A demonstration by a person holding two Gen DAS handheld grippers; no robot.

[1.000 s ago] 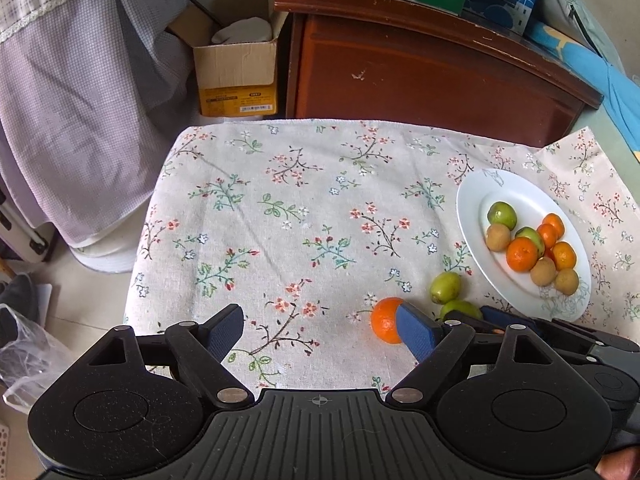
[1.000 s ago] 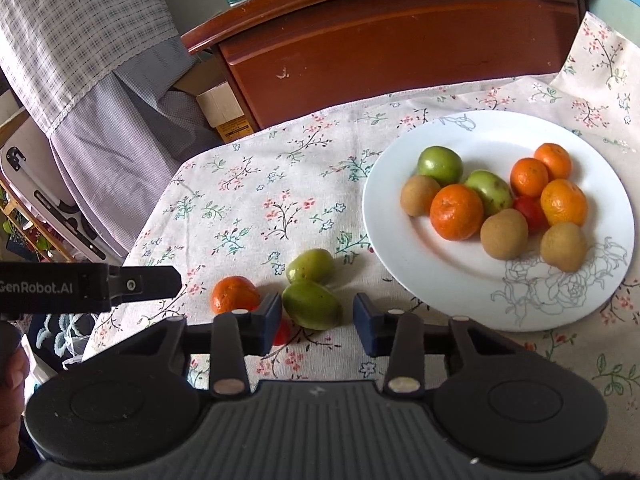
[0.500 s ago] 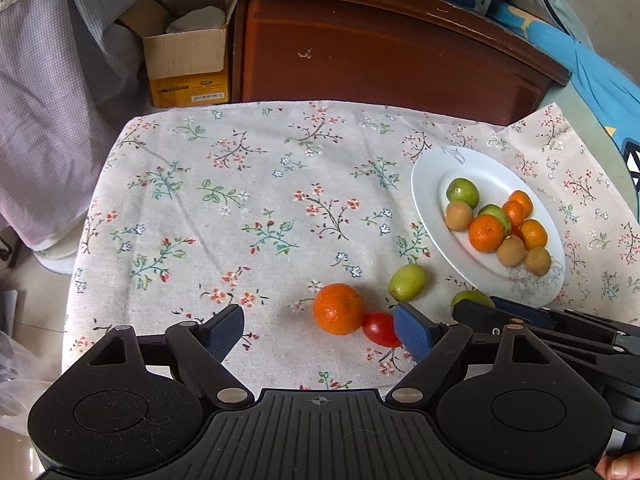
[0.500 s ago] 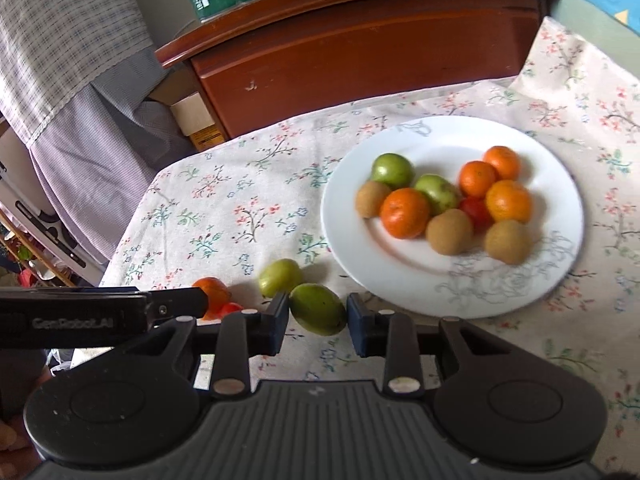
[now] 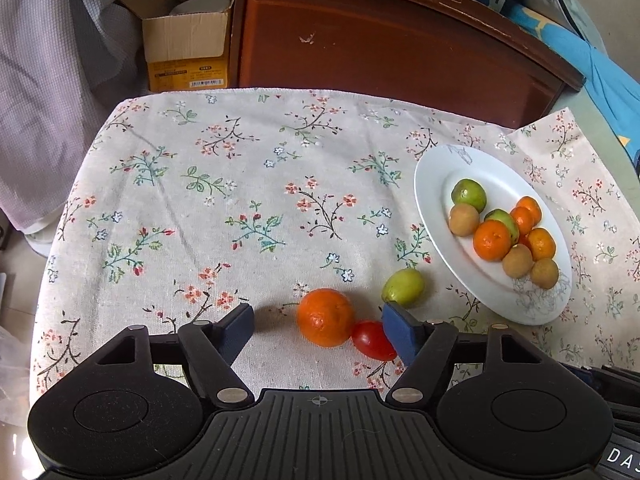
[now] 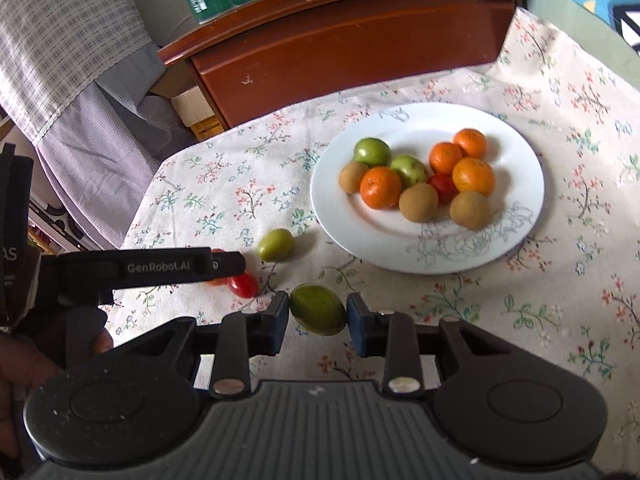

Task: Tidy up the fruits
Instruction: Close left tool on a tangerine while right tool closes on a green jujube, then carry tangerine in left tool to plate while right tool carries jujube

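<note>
White and round, the plate sits in the right half of the right wrist view on a flowered tablecloth. It carries a heap of fruit: several oranges, two green fruits, three brown kiwi-like fruits and a small red tomato tucked in the middle.

At the lower centre of that view the right gripper is clamped narrow on an oval green fruit, both blue pads pressed against its sides. The fruit appears to hang a little above the cloth, near the plate's lower left rim but clear of it. Further to the upper left another green fruit lies on the cloth just beside the plate. A red cherry tomato lies left of the held fruit, partly under a black bar of the other tool.

In the left wrist view the left gripper stands fairly wide at the lower centre, its jaws closing. A loose orange lies on the cloth between them with the cherry tomato touching its right side. The right pad is right at the tomato; the left pad is well clear of the orange. A green fruit sits just above the right pad, between it and the plate at the right of the frame.

A dark wooden cabinet stands beyond the table's far edge, with an open cardboard box to its left.
</note>
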